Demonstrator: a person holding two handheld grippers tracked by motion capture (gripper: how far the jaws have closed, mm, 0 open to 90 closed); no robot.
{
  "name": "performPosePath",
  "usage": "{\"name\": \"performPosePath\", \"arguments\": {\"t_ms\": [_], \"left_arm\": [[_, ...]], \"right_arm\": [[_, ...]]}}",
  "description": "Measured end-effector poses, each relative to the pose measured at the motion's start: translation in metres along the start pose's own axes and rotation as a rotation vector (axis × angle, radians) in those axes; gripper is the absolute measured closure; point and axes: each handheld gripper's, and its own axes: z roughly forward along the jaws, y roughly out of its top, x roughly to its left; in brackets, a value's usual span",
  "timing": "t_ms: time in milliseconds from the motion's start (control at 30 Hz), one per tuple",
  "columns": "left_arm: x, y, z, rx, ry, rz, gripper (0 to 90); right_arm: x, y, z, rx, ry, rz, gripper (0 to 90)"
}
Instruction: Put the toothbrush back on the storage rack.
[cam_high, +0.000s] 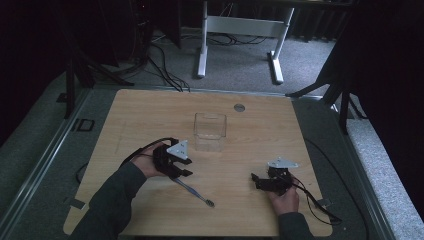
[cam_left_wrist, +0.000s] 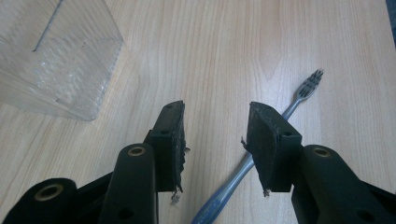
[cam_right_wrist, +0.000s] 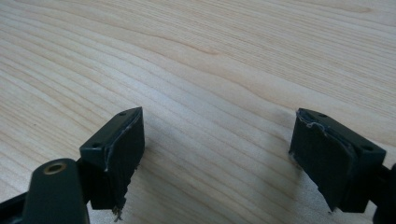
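A blue-grey toothbrush (cam_high: 194, 192) lies flat on the wooden table (cam_high: 250, 125), bristle head toward the near edge. In the left gripper view the toothbrush (cam_left_wrist: 306, 88) runs slantwise under the right-hand jaw, its handle low between the jaws. My left gripper (cam_left_wrist: 217, 112) stands open above it, pads clear of the handle. From the high view the left gripper (cam_high: 186, 167) sits at the handle's end. A clear plastic box (cam_high: 210, 131) stands upright just beyond; the box (cam_left_wrist: 51, 56) appears up left. My right gripper (cam_right_wrist: 217, 116) is open over bare wood, and this right gripper (cam_high: 258, 181) rests near the table's right front.
A small round metal disc (cam_high: 239, 107) is set in the table near its far edge. Cables trail from both grippers over the table's front corners. Beyond the table stand a white desk frame (cam_high: 240, 30) and dark stands on grey carpet.
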Motion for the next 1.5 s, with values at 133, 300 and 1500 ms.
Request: {"name": "performPosePath", "arguments": {"t_ms": [133,300,1500], "left_arm": [[-0.002,0.001,0.003,0.025,-0.005,0.002,56.2],[-0.004,0.002,0.009,0.048,-0.03,0.009,55.9],[-0.032,0.004,0.041,0.246,-0.071,0.232,51.2]], "right_arm": [[0.0,0.0,0.0,0.0,0.0,-0.001,17.6],[0.0,0.0,0.0,0.0,0.0,-0.001,17.7],[0.0,0.0,0.0,0.0,0.001,-0.002,17.7]]}}
